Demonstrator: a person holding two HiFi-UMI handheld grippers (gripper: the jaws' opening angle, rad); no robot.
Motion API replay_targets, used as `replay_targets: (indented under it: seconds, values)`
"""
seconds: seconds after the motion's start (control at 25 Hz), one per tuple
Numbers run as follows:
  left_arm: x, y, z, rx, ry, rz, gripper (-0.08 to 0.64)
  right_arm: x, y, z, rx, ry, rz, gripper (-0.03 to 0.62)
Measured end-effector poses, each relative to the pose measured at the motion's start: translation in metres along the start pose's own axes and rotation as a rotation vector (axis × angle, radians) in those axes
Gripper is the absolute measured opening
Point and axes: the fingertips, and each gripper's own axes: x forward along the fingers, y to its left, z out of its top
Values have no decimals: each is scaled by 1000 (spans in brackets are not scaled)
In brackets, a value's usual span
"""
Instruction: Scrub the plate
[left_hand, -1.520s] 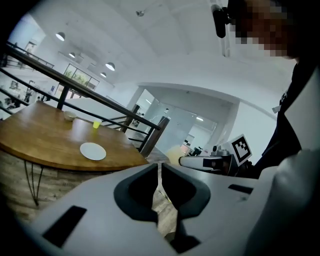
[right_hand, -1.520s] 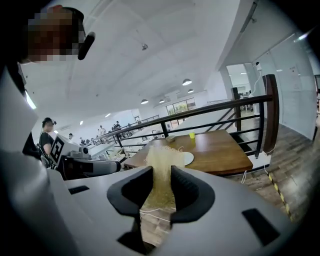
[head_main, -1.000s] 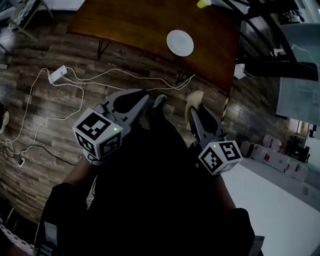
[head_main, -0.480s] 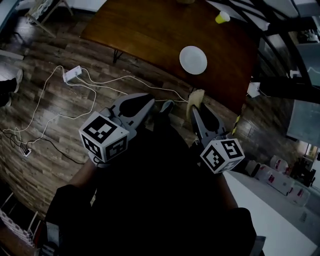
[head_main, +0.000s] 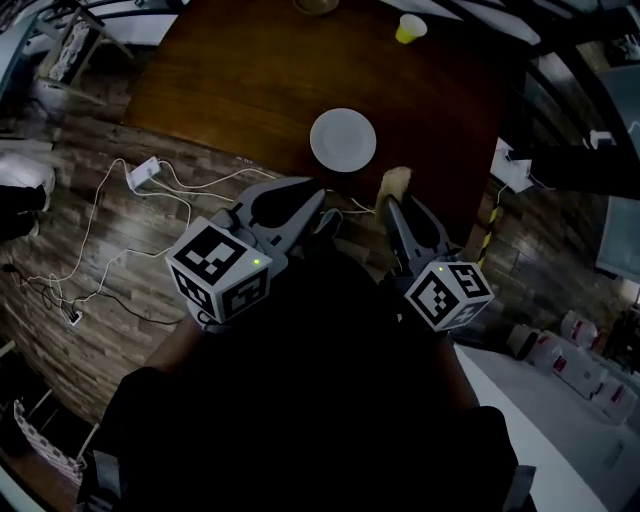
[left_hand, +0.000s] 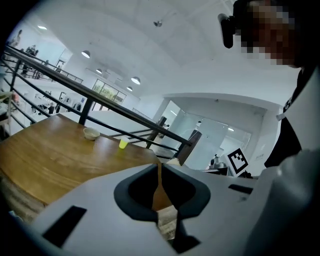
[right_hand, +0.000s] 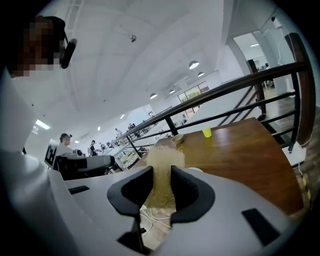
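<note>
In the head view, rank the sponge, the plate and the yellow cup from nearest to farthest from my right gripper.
1. sponge: clamped between the jaws of the right gripper, sticking out past their tips.
2. plate: on the near part of the table, just ahead and to the left.
3. yellow cup: toward the table's far edge, ahead.

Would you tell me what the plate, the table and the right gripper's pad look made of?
Plate: probably glazed ceramic, though plastic is possible; plain, smooth white. Table: wood, brown with visible grain, slight sheen. Pad: yellowish sponge or scouring fibre; rough, porous surface.
</note>
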Motion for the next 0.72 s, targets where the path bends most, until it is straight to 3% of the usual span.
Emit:
replay_targets:
  seconds: [0.16, 0.4, 0.72]
  values:
    - [49, -12, 6, 79, 69, 21, 34, 22, -39, 7, -81, 46, 39, 120]
    - [73, 5, 4, 137, 153, 99, 34, 63, -73, -3, -153, 136, 49, 120]
    - [110, 82, -13, 218, 272, 162, 34, 145, -81, -6, -298, 233, 36, 120]
